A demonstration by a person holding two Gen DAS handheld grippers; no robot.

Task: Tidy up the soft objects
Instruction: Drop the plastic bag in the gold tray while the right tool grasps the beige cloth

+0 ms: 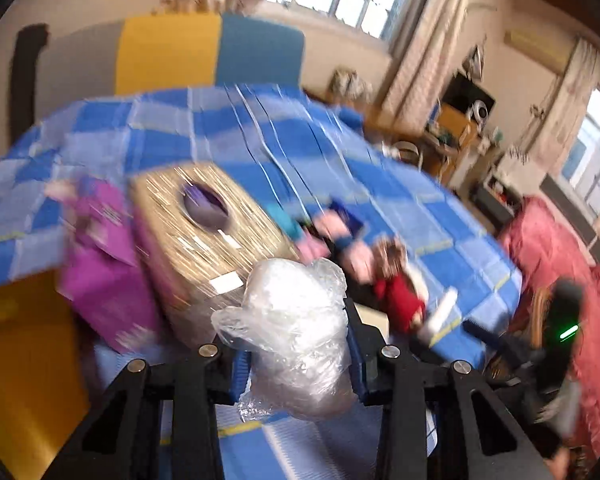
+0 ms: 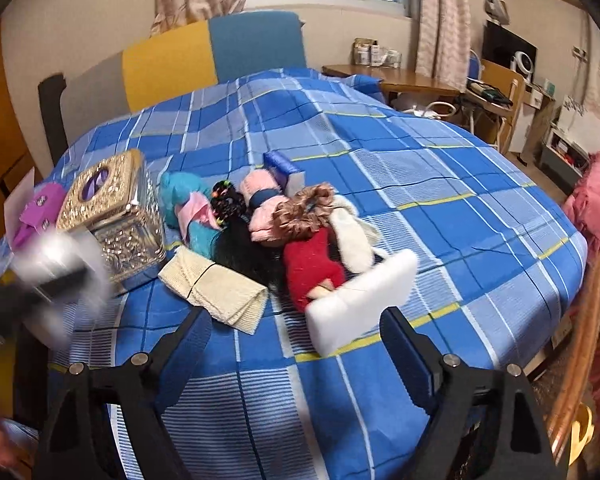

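Note:
My left gripper (image 1: 298, 344) is shut on a white bundle wrapped in clear plastic (image 1: 296, 332) and holds it above the blue checked bedspread (image 1: 400, 200), near the gold tissue box (image 1: 204, 236); this view is blurred. My right gripper (image 2: 296, 344) is open and empty, low over the bedspread (image 2: 440, 184). Just ahead of it lie a white sponge block (image 2: 360, 300), a doll in red (image 2: 312, 252), a cream knit cloth (image 2: 216, 288), a black wig (image 2: 240, 240), pink (image 2: 264, 204) and teal (image 2: 188, 208) knit pieces and a blue sponge (image 2: 282, 170).
The gold tissue box (image 2: 112, 216) and a purple item (image 2: 40, 208) stand at the bed's left. A yellow and blue headboard (image 2: 212, 52) is behind. A desk (image 2: 396, 76), shelves and a red cloth-covered seat (image 2: 596, 208) are to the right.

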